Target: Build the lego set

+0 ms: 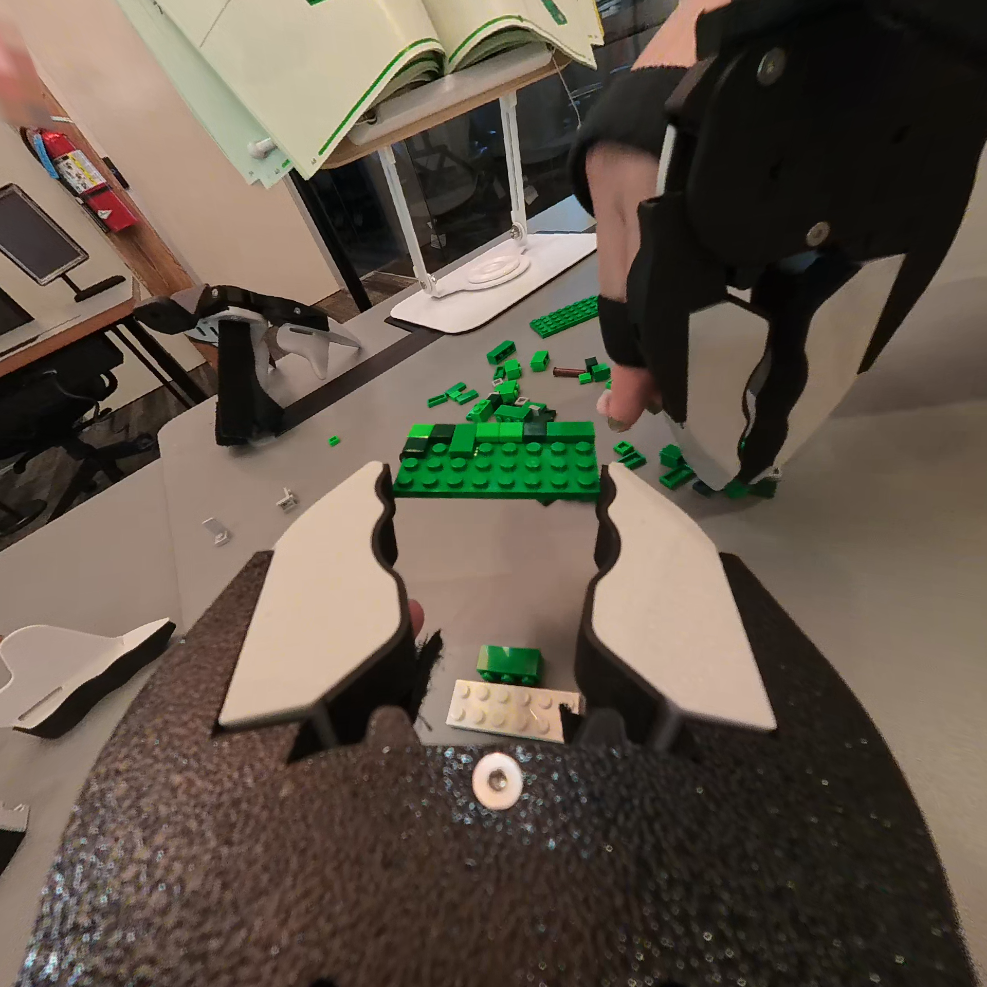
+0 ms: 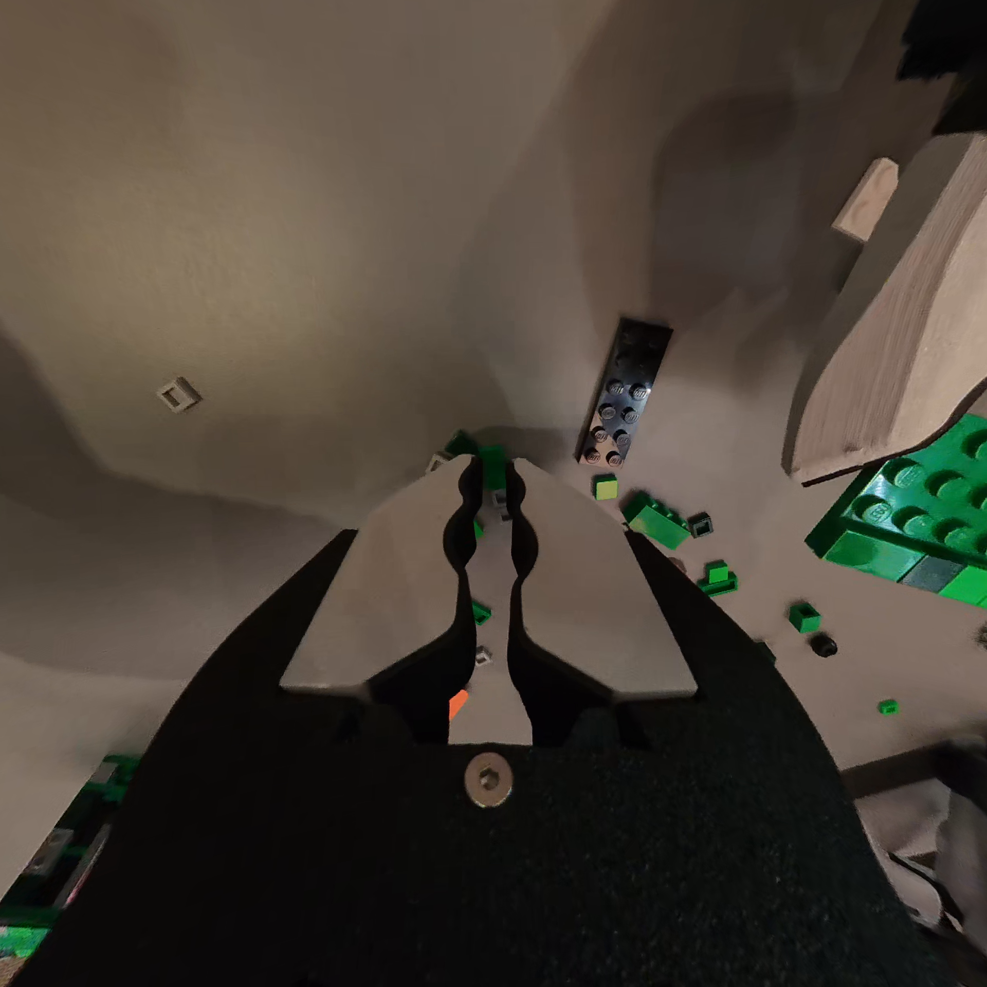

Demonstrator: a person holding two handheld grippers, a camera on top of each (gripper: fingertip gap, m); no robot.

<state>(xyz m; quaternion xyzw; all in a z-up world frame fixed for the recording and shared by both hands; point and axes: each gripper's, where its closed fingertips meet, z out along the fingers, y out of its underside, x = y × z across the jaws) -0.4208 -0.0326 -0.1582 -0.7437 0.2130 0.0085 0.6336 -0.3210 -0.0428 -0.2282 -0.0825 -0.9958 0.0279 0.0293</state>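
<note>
Grey tabletop (image 1: 854,587) in office room; fire extinguisher (image 1: 85,176) w/ label on far-left wall, open manual (image 1: 342,59) on white stand. Left gripper (image 1: 496,480) spread wide, empty, near edge of green baseplate (image 1: 496,472). Right gripper (image 2: 494,467) pinching small green brick (image 2: 492,464) right of baseplate.

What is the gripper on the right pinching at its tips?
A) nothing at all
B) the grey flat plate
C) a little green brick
C: in the right wrist view the right gripper has its tips nearly closed around a small green brick.
</note>
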